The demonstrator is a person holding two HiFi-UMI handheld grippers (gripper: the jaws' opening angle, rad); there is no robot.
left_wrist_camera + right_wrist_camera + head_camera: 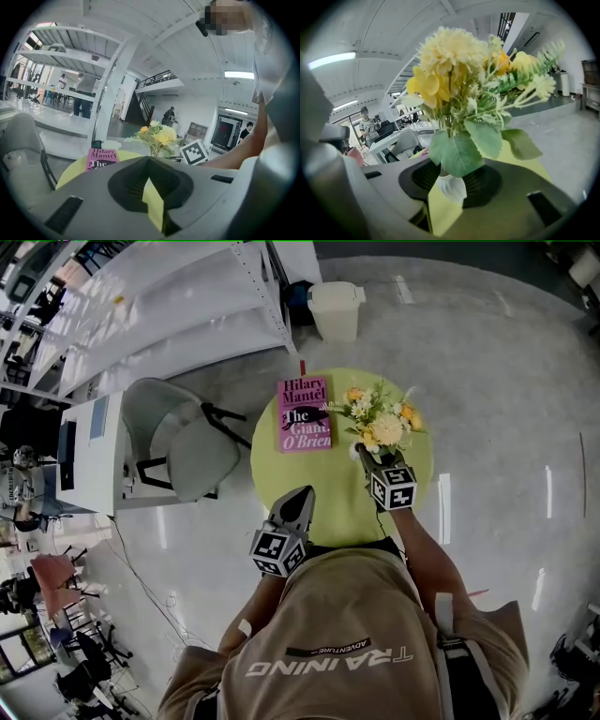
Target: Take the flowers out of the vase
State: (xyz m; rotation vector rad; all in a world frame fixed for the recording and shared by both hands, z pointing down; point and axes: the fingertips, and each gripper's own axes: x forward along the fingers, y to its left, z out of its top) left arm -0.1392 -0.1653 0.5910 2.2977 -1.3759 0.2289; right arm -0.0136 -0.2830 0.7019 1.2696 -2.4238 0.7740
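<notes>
A bunch of yellow and white flowers (380, 418) stands in a small white vase (451, 188) on the round green table (309, 488). My right gripper (364, 454) reaches in at the vase from the near side. In the right gripper view its jaws stand open with the vase between them, a gap on each side, and leaves and blooms (454, 61) fill the picture above. My left gripper (302, 493) hovers over the table's near edge, shut and empty, pointing at the flowers (157, 137) farther off.
A pink book (304, 413) lies on the table left of the flowers. A grey chair (183, 442) stands to the table's left, beside a white desk (89, 451). White shelving (169, 306) and a white bin (335, 310) stand beyond.
</notes>
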